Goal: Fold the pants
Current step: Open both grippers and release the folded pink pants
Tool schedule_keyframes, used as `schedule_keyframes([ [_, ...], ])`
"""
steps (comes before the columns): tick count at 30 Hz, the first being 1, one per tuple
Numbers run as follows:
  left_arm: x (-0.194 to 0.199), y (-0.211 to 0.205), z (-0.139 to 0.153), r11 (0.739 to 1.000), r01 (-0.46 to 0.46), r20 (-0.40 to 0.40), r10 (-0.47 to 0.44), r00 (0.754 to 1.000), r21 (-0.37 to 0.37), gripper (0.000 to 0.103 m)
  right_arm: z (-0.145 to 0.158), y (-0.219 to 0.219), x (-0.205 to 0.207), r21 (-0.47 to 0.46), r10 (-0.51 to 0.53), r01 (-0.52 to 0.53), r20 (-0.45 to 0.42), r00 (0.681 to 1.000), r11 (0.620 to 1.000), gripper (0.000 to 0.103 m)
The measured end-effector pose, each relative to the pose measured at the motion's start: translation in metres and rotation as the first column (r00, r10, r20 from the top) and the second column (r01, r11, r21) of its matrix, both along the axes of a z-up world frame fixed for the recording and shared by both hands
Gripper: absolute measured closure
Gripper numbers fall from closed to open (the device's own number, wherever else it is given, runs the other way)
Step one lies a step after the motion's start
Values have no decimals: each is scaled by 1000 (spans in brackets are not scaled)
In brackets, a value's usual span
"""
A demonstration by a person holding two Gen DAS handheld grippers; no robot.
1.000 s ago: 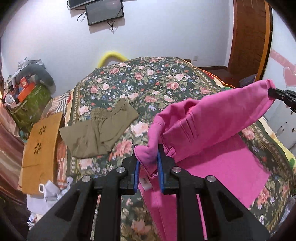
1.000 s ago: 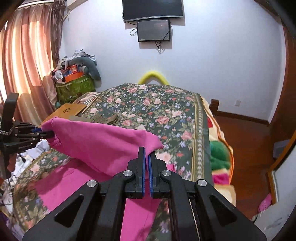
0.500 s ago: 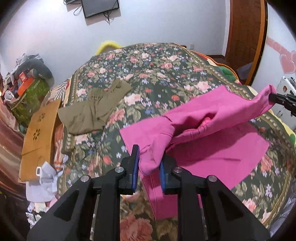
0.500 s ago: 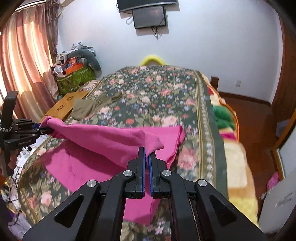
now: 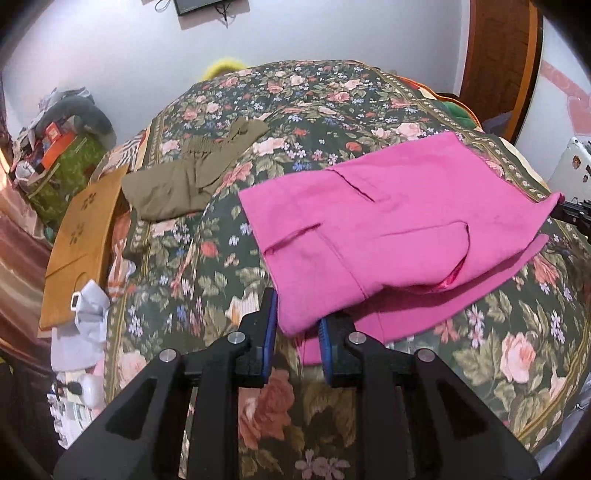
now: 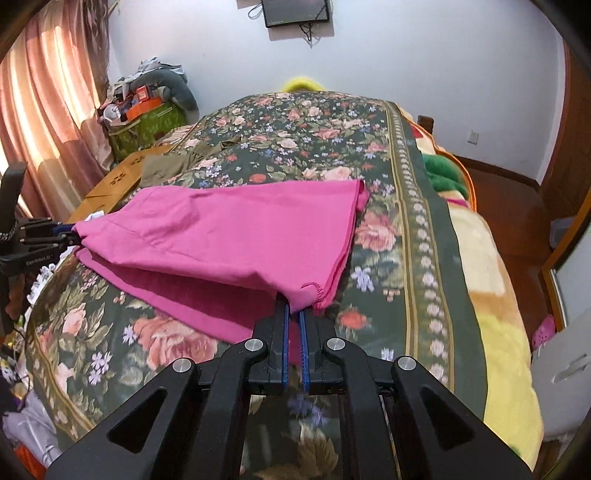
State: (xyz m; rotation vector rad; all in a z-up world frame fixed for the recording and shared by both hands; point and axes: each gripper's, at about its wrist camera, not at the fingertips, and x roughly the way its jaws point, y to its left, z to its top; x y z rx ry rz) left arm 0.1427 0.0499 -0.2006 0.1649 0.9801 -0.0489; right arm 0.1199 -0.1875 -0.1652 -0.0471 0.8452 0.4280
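1. Your left gripper [image 5: 295, 325]: blue-padded fingers [image 5: 269, 325] stand apart, with the near-left corner of the pink pants [image 5: 369, 229] sitting in the gap. The fabric touches the left pad; whether the right pad presses it, can't tell, so the grip reads as loose or opening

2. Your right gripper [image 6: 293, 332]: fingers [image 6: 283, 339] are nearly together, narrow slit between the blue pads, clamped on the near-right hem corner of the pants [image 6: 236, 236]. The stitched hem edge curls just past the tips

3. Pants position: folded over, top layer lying on the bottom layer, spread across the near part of the floral bedspread [image 5: 332, 96]. The bottom layer pokes out along the near edge under the top one. Both held corners sit slightly raised off the bed, the rest lies flat

4. In the right wrist view your left gripper [image 6: 55, 236] shows at far left, at the pants' left corner. In the left wrist view the right gripper [image 5: 576, 214] shows at far right, at the opposite corner

5. Further out: olive-green garment [image 5: 184, 177] lies crumpled on the bed, far-left of the pants, well apart. A wooden board [image 5: 81, 229] sits beside the bed's left edge, a green bag [image 6: 147, 125] with clutter beyond it, curtains [image 6: 44, 103] at left, and a wall-mounted screen [image 6: 295, 11] on the far wall
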Motion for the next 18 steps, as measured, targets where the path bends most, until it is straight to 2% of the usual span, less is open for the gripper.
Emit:
schedule_keyframes([
  [5,-14,6,4,999,-30,2,30,1000,-31,77,0,-5,-10,-6,-22,22,-17,1000,1000,95],
  [7,-17,8,7,999,-40,3,40,999,-36,75,2,-8,-14,-4,-32,32,-16,999,999,88],
  [9,-22,10,11,998,-51,7,51,999,-33,73,7,-9,-20,-6,-38,38,-2,999,999,74],
  [11,-26,10,18,998,-57,21,57,998,-30,70,13,-9,-26,-13,-38,38,21,999,999,65],
  [13,-28,10,25,998,-61,36,62,997,-27,59,20,-7,-29,-19,-32,33,47,998,999,59],
  [15,-29,9,36,997,-64,58,66,996,-37,38,27,-3,-32,-26,-18,20,68,997,999,55],
  [17,-29,7,44,997,-64,75,67,995,-53,28,33,4,-33,-25,3,-1,82,997,1000,51],
  [18,-28,5,47,996,-63,81,68,994,-59,24,35,9,-33,-23,15,-13,89,996,1000,44],
])
